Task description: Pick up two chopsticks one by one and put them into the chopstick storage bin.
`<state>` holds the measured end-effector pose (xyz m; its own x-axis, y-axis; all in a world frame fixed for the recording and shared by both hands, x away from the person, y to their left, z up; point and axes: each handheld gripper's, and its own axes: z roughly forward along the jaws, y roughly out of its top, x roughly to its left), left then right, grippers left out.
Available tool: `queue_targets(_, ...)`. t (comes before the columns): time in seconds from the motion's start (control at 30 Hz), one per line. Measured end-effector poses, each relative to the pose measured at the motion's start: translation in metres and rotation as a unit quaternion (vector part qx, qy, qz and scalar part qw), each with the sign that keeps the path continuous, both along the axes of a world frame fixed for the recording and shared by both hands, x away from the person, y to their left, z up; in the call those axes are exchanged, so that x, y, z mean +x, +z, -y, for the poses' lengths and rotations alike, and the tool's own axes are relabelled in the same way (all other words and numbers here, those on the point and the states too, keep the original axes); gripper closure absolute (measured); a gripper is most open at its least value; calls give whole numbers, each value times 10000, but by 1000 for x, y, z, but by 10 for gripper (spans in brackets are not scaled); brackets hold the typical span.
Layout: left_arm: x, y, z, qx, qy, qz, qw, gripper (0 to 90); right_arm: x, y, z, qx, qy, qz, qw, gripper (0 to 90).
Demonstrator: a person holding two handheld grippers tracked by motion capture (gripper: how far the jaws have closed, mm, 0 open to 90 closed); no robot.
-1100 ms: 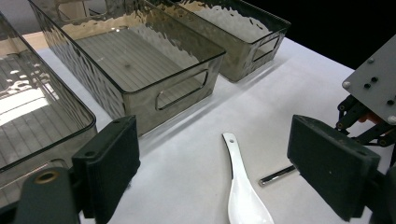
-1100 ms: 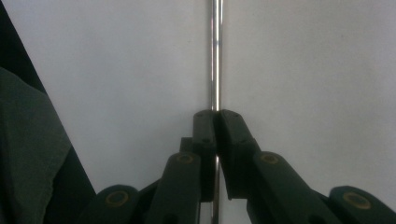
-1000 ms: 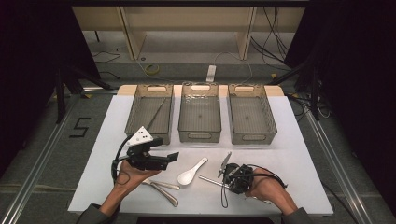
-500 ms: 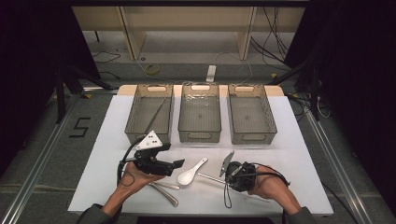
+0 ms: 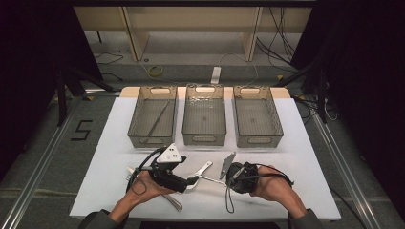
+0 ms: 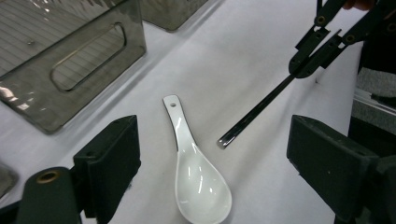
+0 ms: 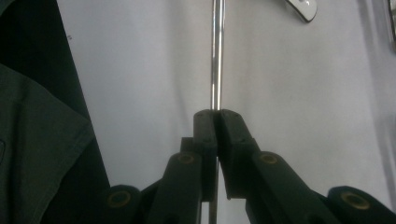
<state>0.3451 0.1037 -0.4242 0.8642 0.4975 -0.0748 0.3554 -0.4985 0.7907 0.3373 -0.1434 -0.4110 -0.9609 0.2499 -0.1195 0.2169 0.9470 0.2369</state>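
Table [image 5: 110, 143] brightly lit from above, room around it dark. Glare streaks white spoon [image 6: 198, 184]. Soft shadows beside bins [image 5: 204, 114]. Near jaws blurred in both gripper views.

Three bins [image 5: 204, 116] in a row on the table [image 5: 305, 157], beyond both grippers. Spoon [image 6: 196, 175] lies on the table between the left gripper [image 6: 212, 163] jaws, handle pointing away. Right gripper [image 7: 217, 122] sits right of it, clamping a rod [image 7: 216, 51] that sticks out toward the spoon. Utensil [image 5: 173, 202] lies under the left hand [image 5: 145, 188].
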Motion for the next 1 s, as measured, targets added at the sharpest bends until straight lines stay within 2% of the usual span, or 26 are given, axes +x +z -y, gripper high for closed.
queue_targets(0.27, -4, -3, 8, 231, -291, 33, 9993, 165, -4, 7, -11, 17, 250, 128, 9996, 864)
queue_targets(0.53, -7, -6, 12, 375, -515, -3, 9980, 202, -8, 9, -17, 23, 360, 134, 9993, 864)
queue_targets(0.67, -9, -8, 15, 498, -684, -45, 9964, 252, -10, 11, -19, 17, 482, 114, 9988, 864)
queue_targets(0.73, -10, -8, 16, 550, -760, -52, 9956, 310, -12, 11, -20, 25, 534, 134, 9985, 864)
queue_targets(0.87, -12, -11, 18, 717, -926, -9, 9931, 368, -14, 12, -22, 1, 580, 111, 9983, 864)
queue_targets(1.0, -15, -12, 20, 774, -1056, 40, 9914, 465, -16, 11, -25, -23, 682, 92, 9976, 864)
